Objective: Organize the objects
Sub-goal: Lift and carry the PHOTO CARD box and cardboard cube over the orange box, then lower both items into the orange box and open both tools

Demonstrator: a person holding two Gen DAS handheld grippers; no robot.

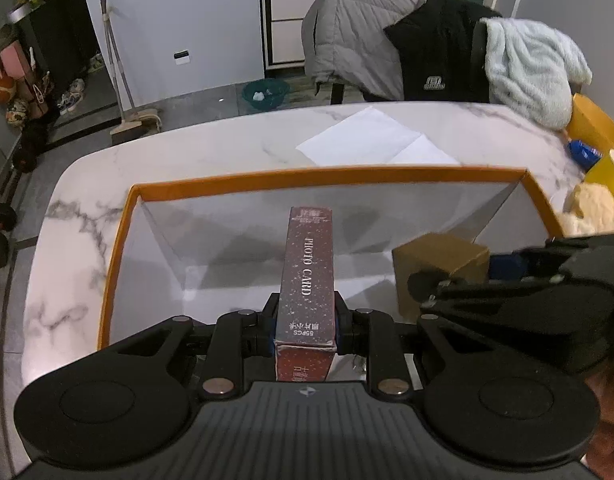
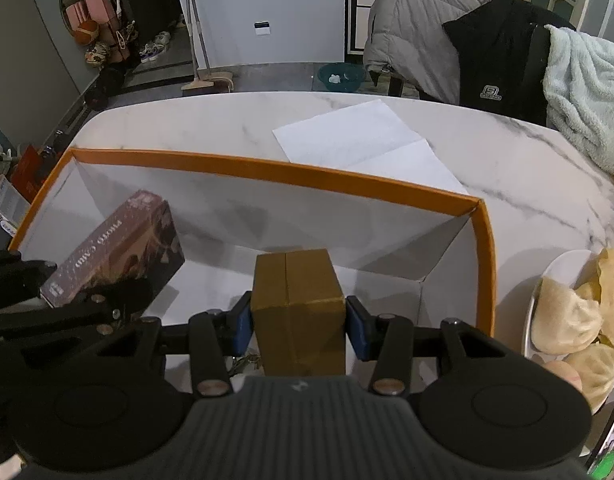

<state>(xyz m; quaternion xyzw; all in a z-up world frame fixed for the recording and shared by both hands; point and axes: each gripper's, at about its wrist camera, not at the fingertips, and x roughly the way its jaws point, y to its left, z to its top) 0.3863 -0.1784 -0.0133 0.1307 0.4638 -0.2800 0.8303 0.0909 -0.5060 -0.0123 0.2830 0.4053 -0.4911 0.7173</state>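
My left gripper (image 1: 305, 322) is shut on a dark red photo card box (image 1: 309, 272), held lengthwise over the inside of a large orange-rimmed box (image 1: 327, 176) with white walls. In the right wrist view that red box (image 2: 119, 256) shows at the left, tilted, above the white floor. My right gripper (image 2: 299, 326) is shut on a small brown cardboard box (image 2: 297, 300), its blue pads pressing both sides, also over the orange-rimmed box (image 2: 267, 170). The brown box (image 1: 439, 268) and the right gripper's black body appear at the right of the left wrist view.
The open box rests on a white marble table (image 1: 211, 152). A folded white paper sheet (image 2: 359, 136) lies behind it. A plate with flatbread (image 2: 571, 316) sits right of the box. Coats hang over a chair (image 1: 387, 40) behind the table; yellow packaging (image 1: 595, 124) lies far right.
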